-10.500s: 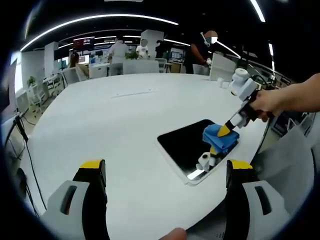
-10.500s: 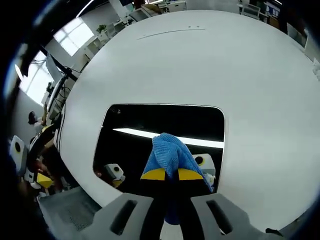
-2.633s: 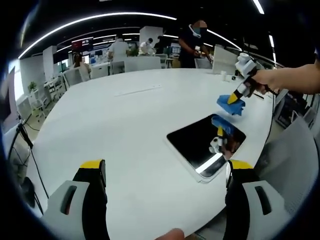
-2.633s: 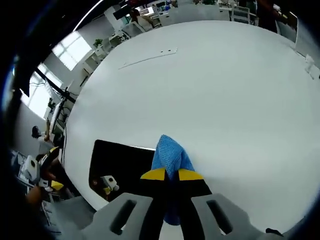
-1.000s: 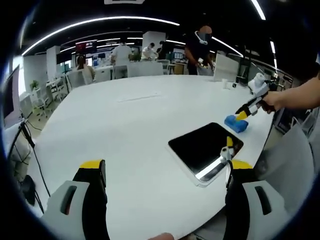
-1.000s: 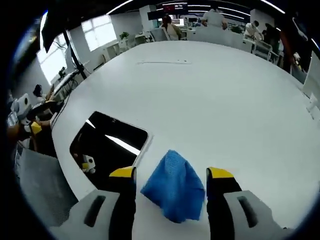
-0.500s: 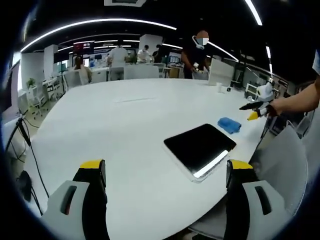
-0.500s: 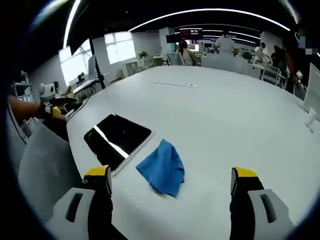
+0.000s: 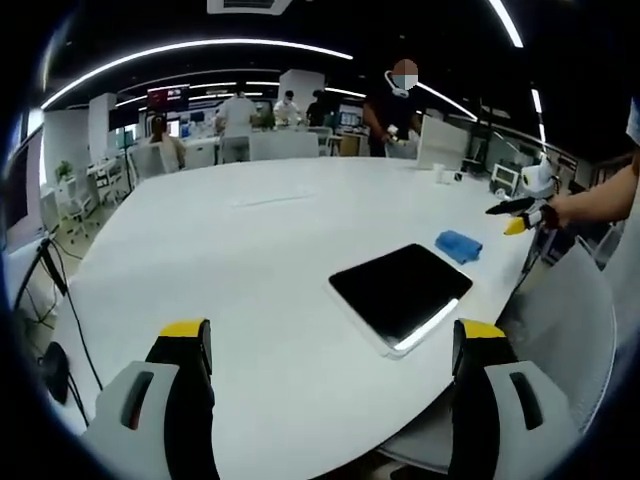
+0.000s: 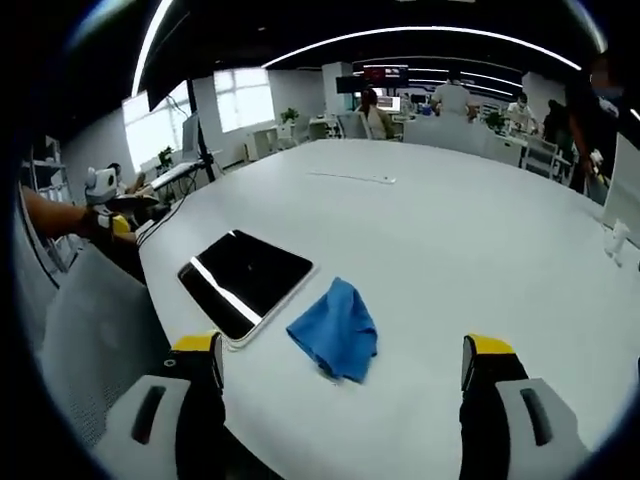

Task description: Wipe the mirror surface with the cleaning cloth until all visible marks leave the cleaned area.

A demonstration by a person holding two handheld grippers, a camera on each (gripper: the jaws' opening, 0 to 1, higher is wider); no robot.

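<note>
While it lies flat near the edge of the big white round table (image 9: 250, 260), the mirror (image 9: 399, 290) shows as a dark rounded rectangle in a pale frame, with a bright strip of reflected ceiling light along one long side. In the right gripper view the mirror (image 10: 245, 277) runs its long axis diagonally, from the table edge toward the table's middle. Whether any marks are on the glass cannot be made out at this size.

Just beside the mirror, apart from its frame, the blue cleaning cloth (image 10: 336, 329) sits crumpled on the bare tabletop; in the left gripper view the cleaning cloth (image 9: 458, 246) lies just past the mirror's far short end.

Both grippers are off the table and hold nothing. The left gripper (image 9: 325, 345) has its yellow-tipped jaws spread wide, and so has the right gripper (image 10: 342, 358). Each also appears small in the other's view, held in a hand past the table edge: the right gripper (image 9: 517, 221) at the right, the left gripper (image 10: 118, 217) at the left.

Beyond the table, people (image 9: 237, 112) stand among desks, too small to tell more.
</note>
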